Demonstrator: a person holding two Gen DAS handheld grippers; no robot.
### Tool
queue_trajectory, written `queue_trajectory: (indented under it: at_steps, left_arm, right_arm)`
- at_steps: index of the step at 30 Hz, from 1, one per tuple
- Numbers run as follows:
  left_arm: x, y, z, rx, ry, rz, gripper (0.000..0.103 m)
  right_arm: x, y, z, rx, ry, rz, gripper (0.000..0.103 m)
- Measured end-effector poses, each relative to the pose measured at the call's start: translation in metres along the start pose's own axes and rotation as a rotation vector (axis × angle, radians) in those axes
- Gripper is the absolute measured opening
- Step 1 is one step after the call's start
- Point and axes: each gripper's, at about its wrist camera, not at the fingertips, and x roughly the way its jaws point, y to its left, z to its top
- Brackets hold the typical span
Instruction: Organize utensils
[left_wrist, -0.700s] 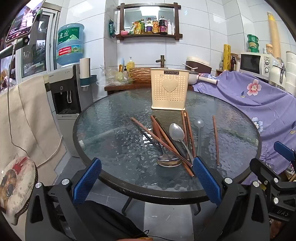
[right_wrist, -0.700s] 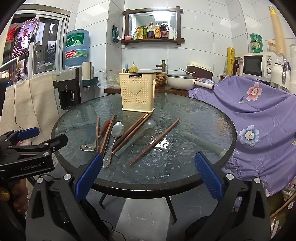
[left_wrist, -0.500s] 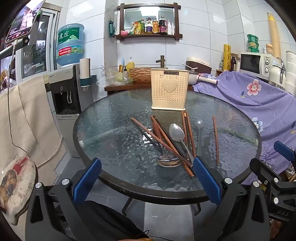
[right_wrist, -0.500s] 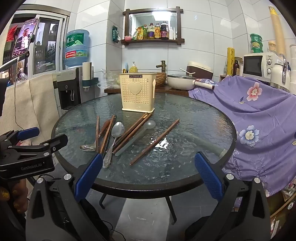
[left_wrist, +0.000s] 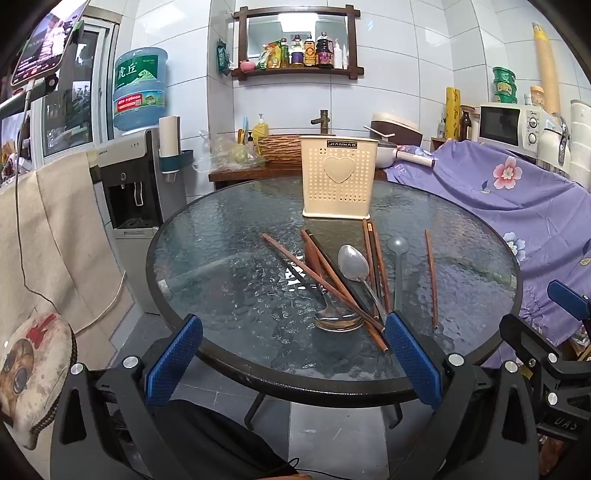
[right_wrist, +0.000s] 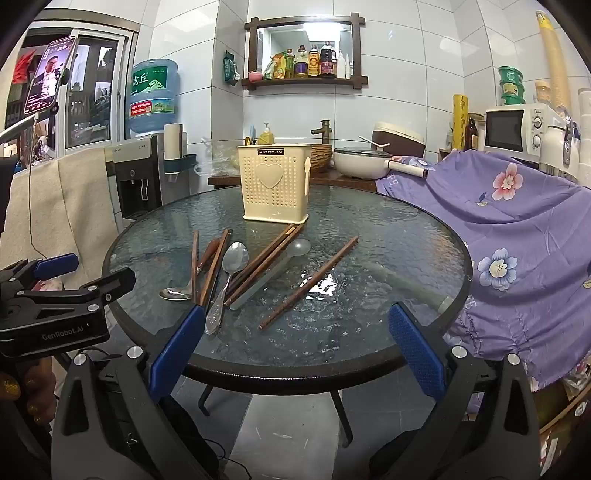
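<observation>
A cream perforated utensil holder (left_wrist: 338, 181) (right_wrist: 273, 186) stands upright at the back of the round glass table (left_wrist: 229, 280) (right_wrist: 399, 251). In front of it lie several brown chopsticks (left_wrist: 325, 275) (right_wrist: 308, 282), a metal spoon (left_wrist: 354, 263) (right_wrist: 235, 258), a second metal spoon (left_wrist: 338, 319) (right_wrist: 174, 292) and a translucent grey spoon (left_wrist: 398, 245) (right_wrist: 299, 247). My left gripper (left_wrist: 293, 363) is open and empty at the table's near edge. My right gripper (right_wrist: 293, 352) is open and empty at the near edge too.
A purple flowered cloth (left_wrist: 517, 192) (right_wrist: 517, 221) covers furniture right of the table. A water dispenser (left_wrist: 142, 177) stands at the left. A wooden counter (left_wrist: 258, 171) with a pan (right_wrist: 360, 166) is behind. A beige cloth (left_wrist: 59, 236) hangs at the left.
</observation>
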Motion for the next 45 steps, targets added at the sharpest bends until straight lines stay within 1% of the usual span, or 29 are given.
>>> queue_trajectory:
  at_steps: [6, 13, 45]
  left_arm:
    - [-0.0035, -0.0026, 0.0054, 0.001, 0.006, -0.003, 0.097]
    - [0.0032, -0.0001, -0.0015, 0.005, 0.008, -0.008, 0.097]
    - [0.0031, -0.0006, -0.0019, 0.004, 0.006, -0.007, 0.097]
  right_arm:
    - [0.0, -0.0007, -0.0001, 0.0, 0.0, 0.001, 0.098]
    - [0.0, -0.001, -0.0003, 0.002, 0.002, 0.001, 0.098]
    - [0.0006, -0.002, 0.0008, 0.002, 0.003, 0.002, 0.098]
